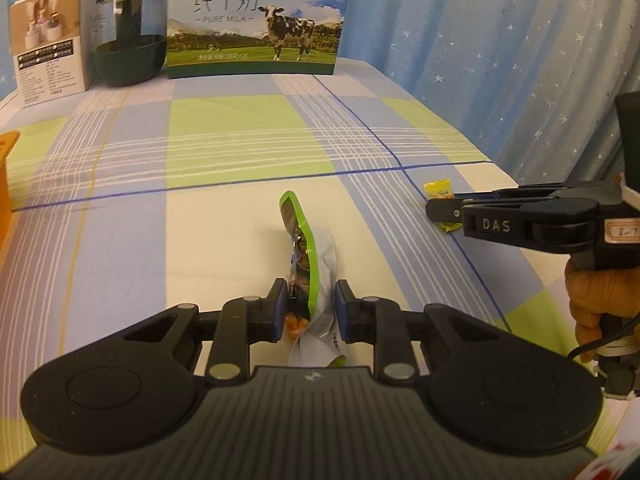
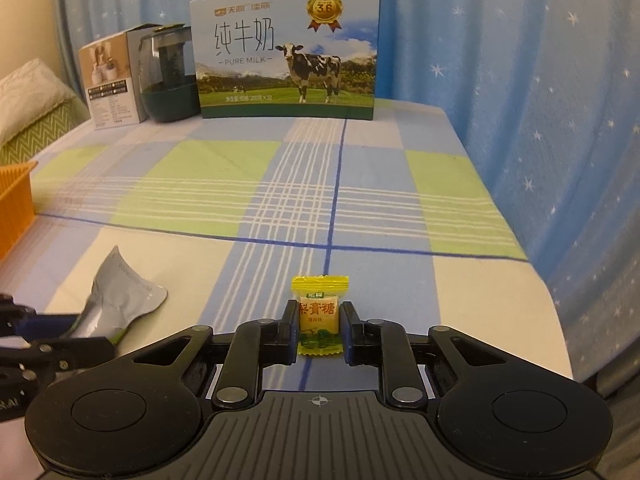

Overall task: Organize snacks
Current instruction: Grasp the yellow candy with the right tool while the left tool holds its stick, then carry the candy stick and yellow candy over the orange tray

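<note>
Left tongs (image 1: 311, 304) clamping green-edged snack pouch (image 1: 305, 248), right tongs (image 2: 319, 328) pinching yellow candy (image 2: 319, 314), "PURE MILK" carton (image 2: 286, 54)

Milk carton (image 2: 286, 54) upright at far desk (image 2: 224, 160) edge; dark green jar (image 2: 168, 80), small box (image 2: 112, 84) beside; starred curtain (image 2: 540, 80) behind.

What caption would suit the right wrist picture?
Right gripper jaws shut on a yellow candy above the plaid tablecloth.

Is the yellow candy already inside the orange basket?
No. The yellow candy sits between the right gripper's fingers over the checked cloth, far from the orange basket at the left edge.
</note>
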Available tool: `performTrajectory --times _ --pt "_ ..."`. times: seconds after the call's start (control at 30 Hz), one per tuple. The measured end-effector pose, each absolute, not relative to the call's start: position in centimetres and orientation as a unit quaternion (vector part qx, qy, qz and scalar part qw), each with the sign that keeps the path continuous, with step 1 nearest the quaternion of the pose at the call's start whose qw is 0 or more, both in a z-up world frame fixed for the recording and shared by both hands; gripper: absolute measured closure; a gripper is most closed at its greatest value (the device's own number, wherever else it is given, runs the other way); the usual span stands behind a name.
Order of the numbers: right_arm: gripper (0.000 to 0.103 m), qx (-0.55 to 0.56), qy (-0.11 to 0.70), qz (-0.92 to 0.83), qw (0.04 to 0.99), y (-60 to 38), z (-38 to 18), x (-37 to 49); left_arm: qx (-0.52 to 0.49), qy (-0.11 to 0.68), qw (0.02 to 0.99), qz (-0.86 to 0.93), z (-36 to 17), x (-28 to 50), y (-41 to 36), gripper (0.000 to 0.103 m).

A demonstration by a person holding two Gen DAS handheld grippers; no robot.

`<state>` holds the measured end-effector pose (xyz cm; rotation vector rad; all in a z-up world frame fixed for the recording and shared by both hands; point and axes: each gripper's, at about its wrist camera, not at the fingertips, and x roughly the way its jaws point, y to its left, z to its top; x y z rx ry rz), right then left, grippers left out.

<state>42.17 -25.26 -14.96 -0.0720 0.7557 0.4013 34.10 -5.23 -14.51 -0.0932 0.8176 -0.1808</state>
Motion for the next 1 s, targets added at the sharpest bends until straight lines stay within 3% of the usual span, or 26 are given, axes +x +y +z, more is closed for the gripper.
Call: performTrajectory --times 1.0 --pt "0.082 0.058 0.4 0.193 0.894 -19.8 -9.5 23.0 -0.101 0.405 0.907 -0.055 -8.0 18.9 2.5 0.081"
